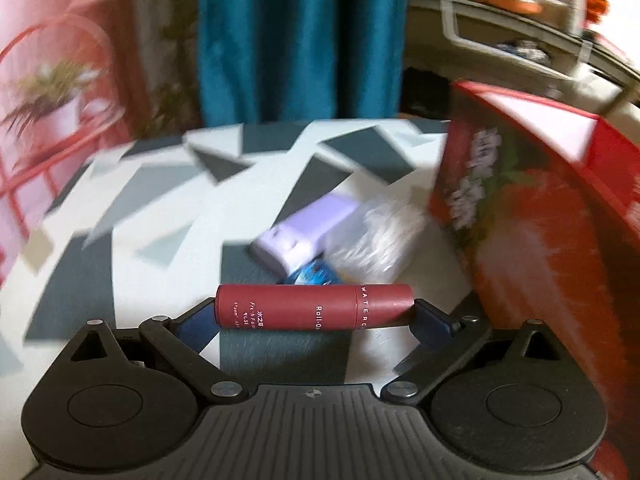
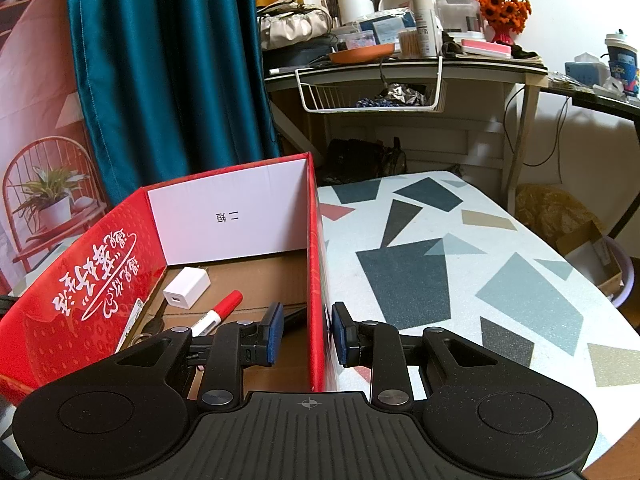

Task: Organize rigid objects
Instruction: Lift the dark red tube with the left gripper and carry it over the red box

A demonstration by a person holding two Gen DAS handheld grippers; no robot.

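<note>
Maroon tube [image 1: 314,307] with white lettering; red box [image 2: 240,240], white inside, white script; white surface [image 2: 460,240] with grey, teal, tan shards; teal curtain [image 2: 168,72].

The worktop [image 2: 460,280] has a pale speckled surface printed with scattered angular patches of dark slate, grey-blue, tan and red. A red cardboard box [image 2: 72,320], open at the top, stands on it at its left side in the right wrist view. In the blurred left wrist view, just beside that box, lie a lilac block-shaped item [image 1: 308,228], a crumpled clear plastic packet [image 1: 376,236] touching it, and a small blue item [image 1: 312,274] partly hidden.
</note>
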